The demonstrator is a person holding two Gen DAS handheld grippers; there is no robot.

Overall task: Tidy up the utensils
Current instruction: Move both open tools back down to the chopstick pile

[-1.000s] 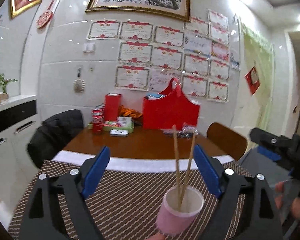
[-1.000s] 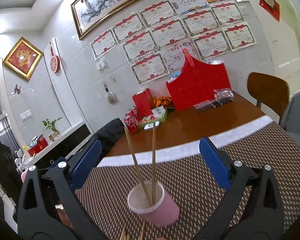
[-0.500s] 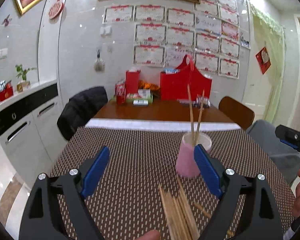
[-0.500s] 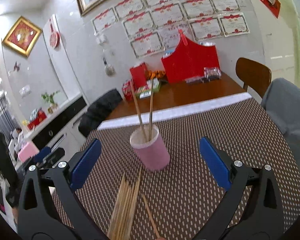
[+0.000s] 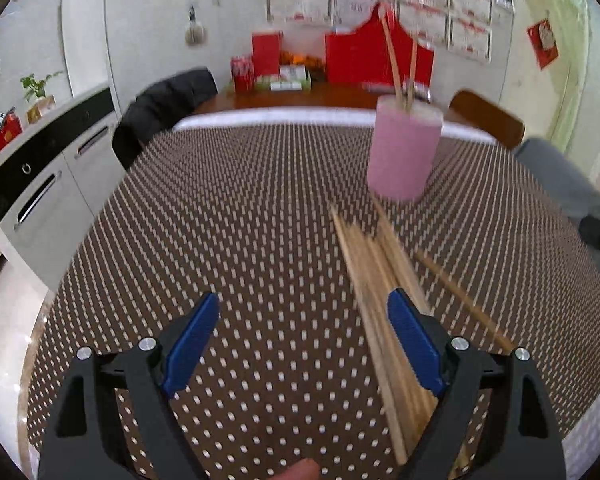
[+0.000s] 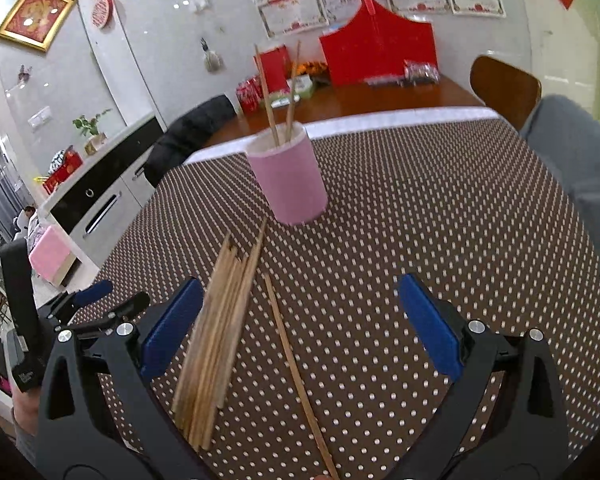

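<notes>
Two chopsticks stand upright in a pink cup on the brown dotted tablecloth, leaning slightly apart. Nearer the person, one loose bundle of pale wooden chopsticks lies flat on the cloth, too many and too overlapped to count, with one single chopstick lying just beside it. Both grippers hover above the cloth, each with its blue-padded jaws spread wide and holding nothing: the left gripper sits left of the bundle, the right gripper straddles the single stick. Only the right wrist view shows the other gripper, at its left edge. The left view is motion-blurred.
</notes>
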